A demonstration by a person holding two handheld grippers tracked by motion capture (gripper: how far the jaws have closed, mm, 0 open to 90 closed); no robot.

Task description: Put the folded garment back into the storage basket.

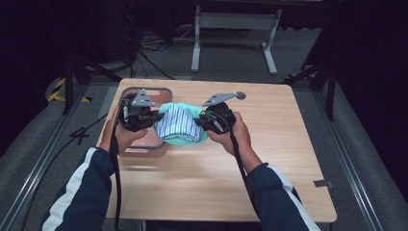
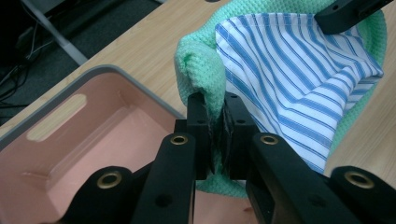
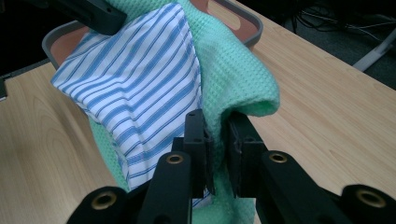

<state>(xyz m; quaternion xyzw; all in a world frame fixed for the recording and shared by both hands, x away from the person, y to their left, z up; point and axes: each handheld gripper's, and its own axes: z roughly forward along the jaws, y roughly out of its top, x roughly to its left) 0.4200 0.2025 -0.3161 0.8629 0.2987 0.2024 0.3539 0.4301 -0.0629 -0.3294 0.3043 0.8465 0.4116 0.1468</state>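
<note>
Your left gripper (image 2: 217, 119) is clamped on one edge of the green waffle-weave cloth (image 1: 192, 111); your right gripper (image 3: 219, 133) pinches the opposite edge; the cloth hangs between them above the tabletop (image 1: 269, 144), cradling a blue-striped white cloth (image 1: 177, 124), just beside the pink tray (image 2: 84, 140).

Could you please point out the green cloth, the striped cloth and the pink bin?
green cloth (image 2: 198, 70), left gripper view, on its folded edge above the jaws.
striped cloth (image 3: 135, 93), right gripper view, on the middle of its striped face.
pink bin (image 2: 88, 140), left gripper view, on its inner wall.
</note>
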